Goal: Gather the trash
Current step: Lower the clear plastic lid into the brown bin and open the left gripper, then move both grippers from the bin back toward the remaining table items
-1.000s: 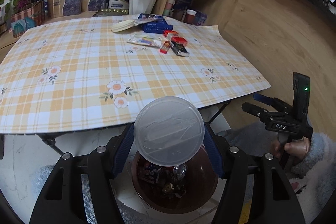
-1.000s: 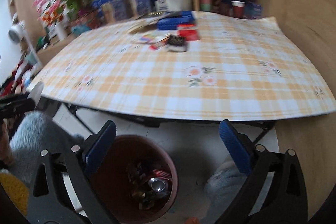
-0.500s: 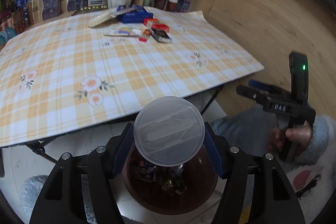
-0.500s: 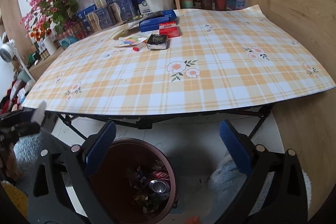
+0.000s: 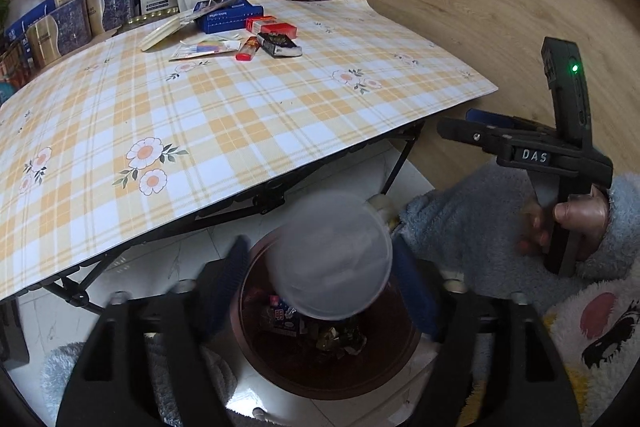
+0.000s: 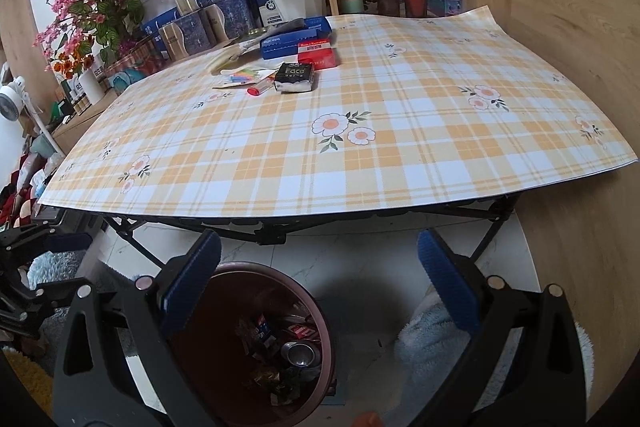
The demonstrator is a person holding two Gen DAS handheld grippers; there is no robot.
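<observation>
The left gripper (image 5: pixel 324 279) hangs over a round, reddish-brown trash bin (image 5: pixel 280 359) with a smooth rim, and its jaws are opening. Between its blue ribbed pads floats a thin, translucent plastic lid (image 5: pixel 330 255), a blurred disc tilted over the bin's mouth; whether the pads touch it cannot be told. Inside the bin lie crumpled wrappers and a dented metal can (image 6: pixel 300 353).

The right gripper (image 6: pixel 320 271) stands wide with nothing between its pads, pointing down at the same bin, which sits at seven o'clock in its view. In the left view the right gripper's black frame appears at three o'clock, gripped by a hand (image 5: pixel 576 223) in a fluffy grey-blue sleeve.

Beyond the bin spreads a folding table (image 6: pixel 256 231) under a glossy yellow-and-white plaid cloth (image 6: pixel 400 163) with printed daisies. At its far edge, around eleven o'clock, cluster a flat blue box (image 6: pixel 294 37), a red carton (image 6: pixel 318 53), a black tissue pack (image 6: pixel 294 77) and a red lighter (image 6: pixel 260 87).
</observation>
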